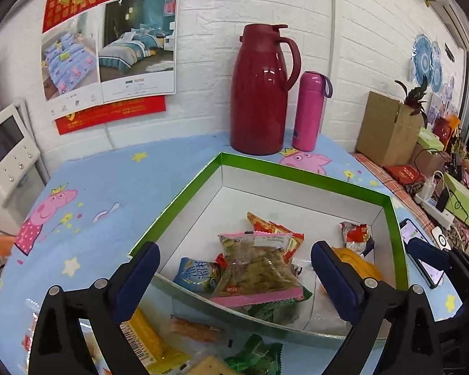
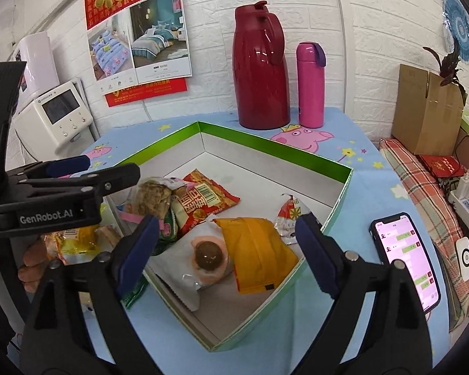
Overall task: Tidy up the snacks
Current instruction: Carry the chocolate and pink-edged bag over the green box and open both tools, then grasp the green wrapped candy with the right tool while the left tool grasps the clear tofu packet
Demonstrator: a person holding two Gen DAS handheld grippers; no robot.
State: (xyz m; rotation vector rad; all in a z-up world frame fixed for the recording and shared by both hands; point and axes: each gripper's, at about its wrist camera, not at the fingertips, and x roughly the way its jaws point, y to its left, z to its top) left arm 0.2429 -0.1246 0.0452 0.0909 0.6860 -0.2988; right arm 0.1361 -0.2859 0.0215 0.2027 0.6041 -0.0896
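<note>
Glossy plastic packets are piling up inside the green-rimmed box (image 1: 297, 173) in the left wrist view; the left gripper (image 1: 234, 268) is hanging wide open and empty over a pink-edged crisp bag (image 1: 256, 275) leaning on the near wall, which looks liable to slide out. Loose snacks (image 1: 178, 334) are lying outside.

Right wrist view: the right gripper (image 2: 226, 247) is gaping empty above a crinkly orange pouch (image 2: 259, 250).
</note>
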